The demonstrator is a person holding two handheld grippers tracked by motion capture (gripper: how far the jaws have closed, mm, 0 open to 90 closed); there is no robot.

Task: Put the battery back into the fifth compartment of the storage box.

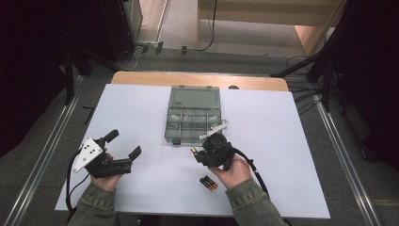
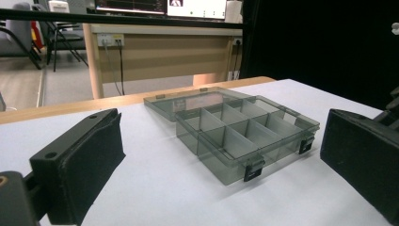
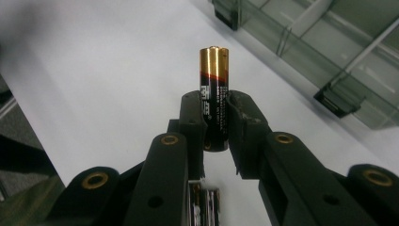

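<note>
One AA battery (image 3: 214, 96) sits clamped lengthwise in my right gripper (image 3: 215, 120), lifted off the table beside the compartment box (image 1: 194, 123) for dropping in; my left gripper (image 1: 123, 143) waits wide, empty.

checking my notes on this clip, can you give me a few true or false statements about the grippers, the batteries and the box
1. The right gripper is clamped on a battery. True.
2. The organiser box has its lid shut. False: the lid lies open, folded back on the table behind the compartments.
3. The left gripper holds a battery. False: its jaws stand wide apart with nothing between them.
4. Two batteries lie on the white table near the right hand. True.
5. The box's compartments hold several batteries. False: the compartments seen from the left gripper view look empty.
</note>
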